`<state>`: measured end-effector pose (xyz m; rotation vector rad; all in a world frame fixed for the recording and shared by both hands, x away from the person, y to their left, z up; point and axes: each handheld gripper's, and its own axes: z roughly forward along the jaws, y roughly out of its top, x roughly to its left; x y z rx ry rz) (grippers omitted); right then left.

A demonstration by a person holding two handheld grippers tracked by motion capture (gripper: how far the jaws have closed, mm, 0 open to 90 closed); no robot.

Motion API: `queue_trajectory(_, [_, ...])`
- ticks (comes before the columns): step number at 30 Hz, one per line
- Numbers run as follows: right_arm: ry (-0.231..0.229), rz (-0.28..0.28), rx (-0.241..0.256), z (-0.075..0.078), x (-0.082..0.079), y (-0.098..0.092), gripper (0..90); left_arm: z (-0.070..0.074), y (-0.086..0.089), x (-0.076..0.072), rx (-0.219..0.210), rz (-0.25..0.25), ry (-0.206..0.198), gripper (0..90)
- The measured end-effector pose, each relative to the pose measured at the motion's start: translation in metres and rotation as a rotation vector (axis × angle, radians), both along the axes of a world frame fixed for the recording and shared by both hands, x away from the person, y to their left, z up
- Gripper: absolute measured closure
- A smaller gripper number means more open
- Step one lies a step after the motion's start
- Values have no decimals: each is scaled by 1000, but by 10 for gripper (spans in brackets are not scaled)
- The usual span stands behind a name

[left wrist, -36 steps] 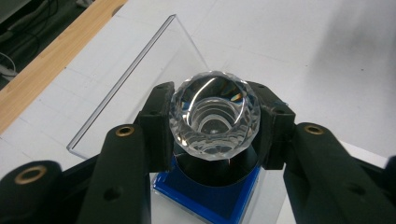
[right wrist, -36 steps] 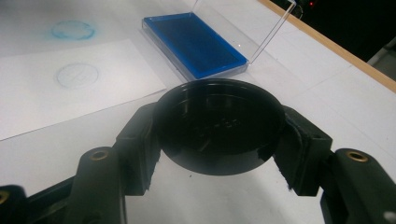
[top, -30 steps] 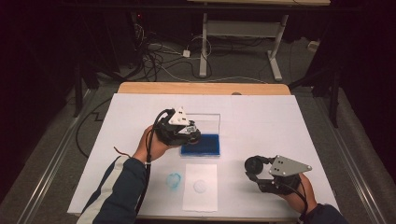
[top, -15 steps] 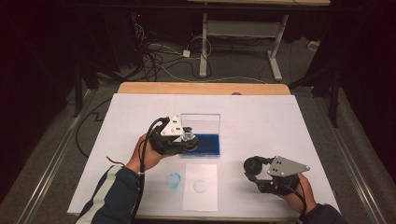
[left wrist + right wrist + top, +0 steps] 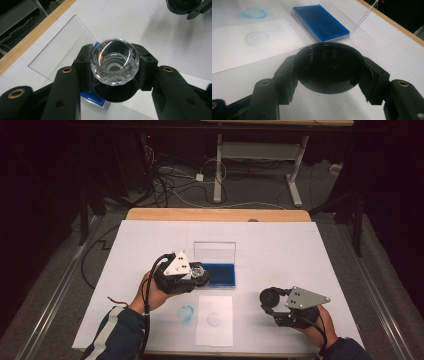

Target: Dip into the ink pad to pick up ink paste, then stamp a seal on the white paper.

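crystal-handled stamp (image 5: 114, 63) sat clamped between the jaws of the left gripper (image 5: 192, 272), its black base hanging just at the near left corner of the blue ink pad (image 5: 220, 274), whose clear lid (image 5: 214, 251) stood open behind it. the right gripper (image 5: 274, 299) rested low on the white table cover (image 5: 280, 245), well apart, jaws closed around a round black cap (image 5: 329, 70). a sheet of paper (image 5: 215, 322) lay between the two hands with a faint ring print (image 5: 214, 319) on it, and a blue ring smudge (image 5: 186, 312) sat just beside it on the cover.
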<state>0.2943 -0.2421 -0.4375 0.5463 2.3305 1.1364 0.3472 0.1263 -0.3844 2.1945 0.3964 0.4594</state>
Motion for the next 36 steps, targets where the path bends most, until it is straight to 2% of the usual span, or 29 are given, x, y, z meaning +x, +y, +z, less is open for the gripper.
queue_trajectory(14, [-8,-5,8,2,-1,-1,387,-2,6,-16,-15,-17,-18,542])
queue_trajectory(27, [-1,-6,3,1,0,-1,387,-8,8,-27,0,-36,-8,542])
queue_trajectory(36, [0,0,1,1,-1,0,387,-17,2,-34,20,-54,8,542])
